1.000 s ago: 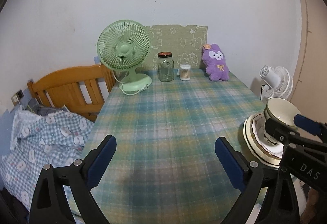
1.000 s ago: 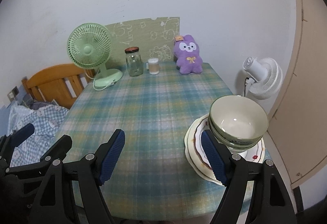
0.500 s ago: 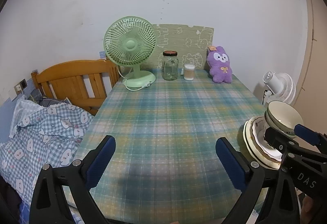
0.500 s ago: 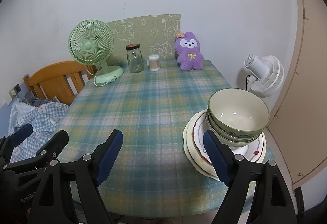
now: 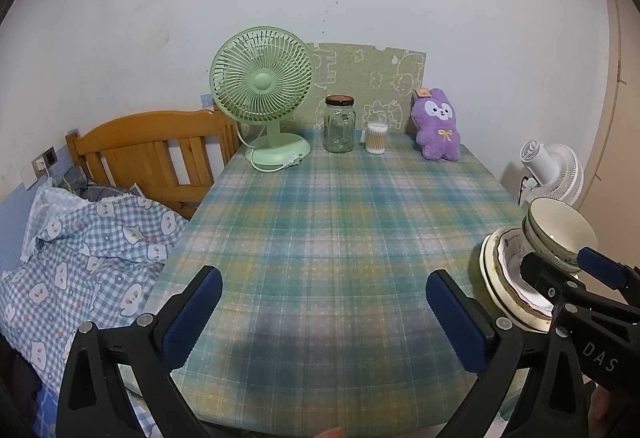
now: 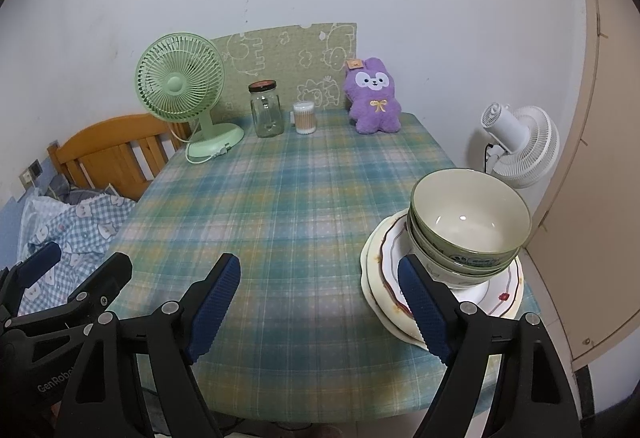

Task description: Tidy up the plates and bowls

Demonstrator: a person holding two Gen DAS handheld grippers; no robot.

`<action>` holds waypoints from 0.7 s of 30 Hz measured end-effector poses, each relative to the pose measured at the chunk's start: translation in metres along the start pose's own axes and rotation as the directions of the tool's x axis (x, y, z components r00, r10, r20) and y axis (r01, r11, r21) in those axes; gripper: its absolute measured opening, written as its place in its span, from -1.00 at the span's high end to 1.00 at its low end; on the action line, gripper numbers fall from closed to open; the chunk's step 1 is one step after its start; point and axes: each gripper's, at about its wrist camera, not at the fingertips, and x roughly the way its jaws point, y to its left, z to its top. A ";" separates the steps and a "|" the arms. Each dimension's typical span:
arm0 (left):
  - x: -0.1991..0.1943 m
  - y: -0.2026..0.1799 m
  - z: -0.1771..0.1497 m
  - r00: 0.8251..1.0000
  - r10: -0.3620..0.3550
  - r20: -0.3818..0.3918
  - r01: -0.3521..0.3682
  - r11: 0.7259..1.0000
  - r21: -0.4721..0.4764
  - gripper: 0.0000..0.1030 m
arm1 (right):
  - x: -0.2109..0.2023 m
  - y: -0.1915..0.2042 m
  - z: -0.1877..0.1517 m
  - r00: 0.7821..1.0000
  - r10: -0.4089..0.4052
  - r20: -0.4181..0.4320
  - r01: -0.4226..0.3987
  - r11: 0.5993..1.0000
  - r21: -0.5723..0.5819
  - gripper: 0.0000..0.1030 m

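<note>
Nested cream bowls (image 6: 470, 222) with green outsides sit on a stack of cream plates (image 6: 506, 292) at the front right of the plaid-covered table (image 6: 288, 206). My right gripper (image 6: 318, 268) is open and empty above the cloth, just left of the stack. Its right finger overlaps the plates' near left rim in this view. My left gripper (image 5: 324, 280) is open over the table's front middle with nothing between its fingers. The left wrist view shows the bowls (image 5: 558, 234) and plates (image 5: 500, 278) at the far right, partly hidden by the right gripper (image 5: 568, 266).
Along the back wall stand a green fan (image 5: 262, 86), a glass jar (image 5: 339, 124), a cotton-swab tub (image 5: 376, 138) and a purple plush (image 5: 438, 130). A white fan (image 6: 516, 142) and a beige door (image 6: 600, 158) lie right of the table. A wooden headboard (image 5: 152, 146) and bedding (image 5: 80, 250) lie left.
The left wrist view has levelled out slightly and shows more of the bed. Both grippers stay open and hold nothing. The bowls and plates have not moved.
</note>
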 end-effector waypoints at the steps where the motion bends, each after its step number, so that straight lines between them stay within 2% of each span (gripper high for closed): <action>1: 0.000 0.000 0.000 1.000 0.001 0.000 -0.001 1.000 0.000 -0.99 | 0.000 0.000 0.000 1.000 0.000 -0.001 0.000 1.000 0.000 -0.62; 21: 0.003 -0.003 0.001 1.000 -0.012 -0.007 0.012 1.000 0.003 -0.99 | 0.003 -0.003 -0.001 1.000 -0.015 -0.016 0.015 1.000 0.001 -0.63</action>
